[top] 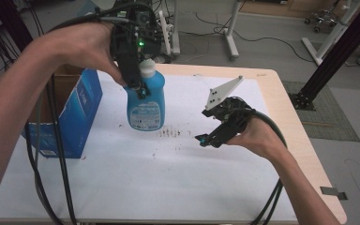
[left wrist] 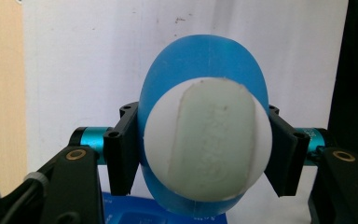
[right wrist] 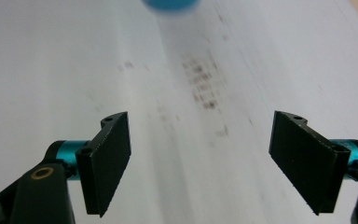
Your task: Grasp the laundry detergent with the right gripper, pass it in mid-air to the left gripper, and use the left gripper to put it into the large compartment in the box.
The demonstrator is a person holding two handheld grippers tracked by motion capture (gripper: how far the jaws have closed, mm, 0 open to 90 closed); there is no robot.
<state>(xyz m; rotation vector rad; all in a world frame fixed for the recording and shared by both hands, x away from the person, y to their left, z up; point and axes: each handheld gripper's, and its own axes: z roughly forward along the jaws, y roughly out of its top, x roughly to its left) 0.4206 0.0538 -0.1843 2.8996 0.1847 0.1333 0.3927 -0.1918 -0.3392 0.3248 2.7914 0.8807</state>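
The blue bottle (top: 145,101) stands upright on the white bench (top: 122,183), its long axis vertical and its white cap (top: 147,68) on top. The left gripper (top: 139,89) comes down on it from above, and its jaws are closed against the bottle's shoulders just below the cap; in the left gripper view the cap (left wrist: 208,140) sits squarely between the two black jaws, with the blue body (left wrist: 200,60) bulging out behind it. Whether the bottle's base rests on the bench or hangs just clear of it I cannot tell.

Just left of the bottle is a blue cardboard box (top: 72,115), open at the top, near the bench's left edge. Right of the bottle, beyond a patch of dark smudges (top: 174,133) on the bench, the right gripper (top: 205,139) hovers low, pointing back toward the bottle. Its jaws stand wide apart and hold nothing; in the right gripper view the bottle's base (right wrist: 170,4) lies straight ahead of them at the top edge, well apart.

So the bottle lies directly under the left jaws and ahead of the right ones. The left hand is plainly the nearer, and any lift would go straight up along the bottle's axis
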